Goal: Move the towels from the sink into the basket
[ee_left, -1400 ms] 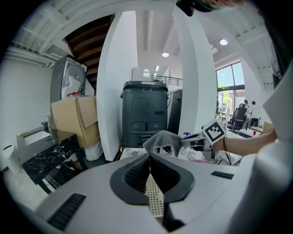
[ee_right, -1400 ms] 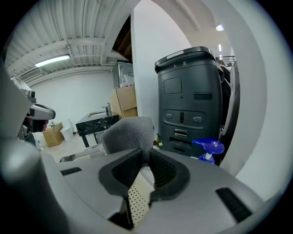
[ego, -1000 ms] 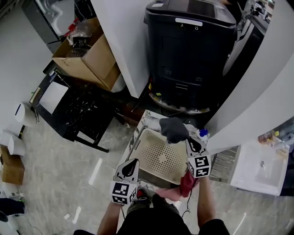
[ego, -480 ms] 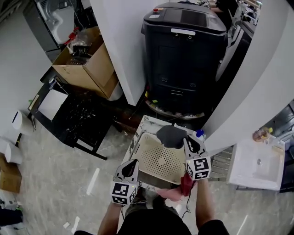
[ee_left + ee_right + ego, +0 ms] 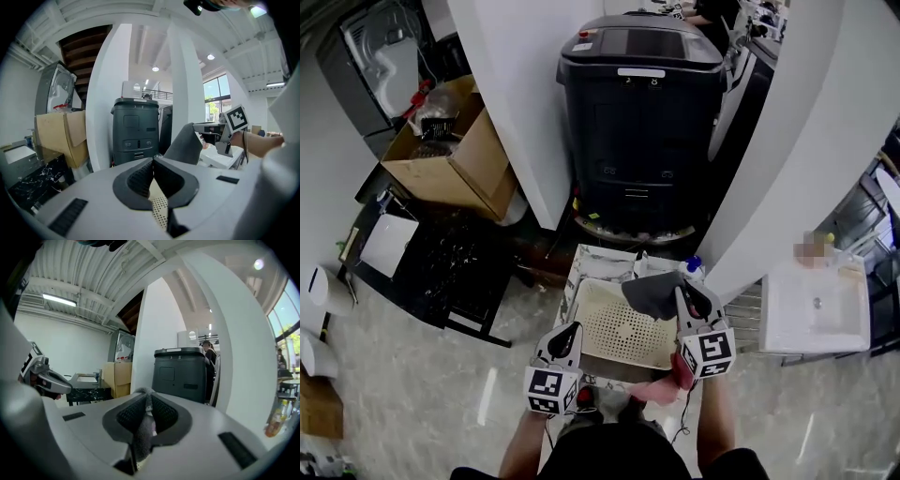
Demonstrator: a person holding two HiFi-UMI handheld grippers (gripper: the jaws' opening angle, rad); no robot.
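The task looks partly under way: the cream perforated basket [image 5: 614, 328] at lower centre of the head view holds nothing yet. The right gripper [image 5: 684, 292] has its jaws pressed tight on a fold of the grey towel [image 5: 652, 292], which hangs in the air over the basket's right side and is not yet released. A red towel [image 5: 661, 392] is bunched at the bottom of the frame, under the right forearm; what it lies on is hidden, and it probably remains to be moved. The left gripper [image 5: 570, 333] hovers at the basket's near left corner, jaws together and empty. Compared with a second ago, the grey towel has come from the basket's far right corner to hang more over its inside. The black bin [image 5: 642, 131] sits further left in frame because the head has turned.
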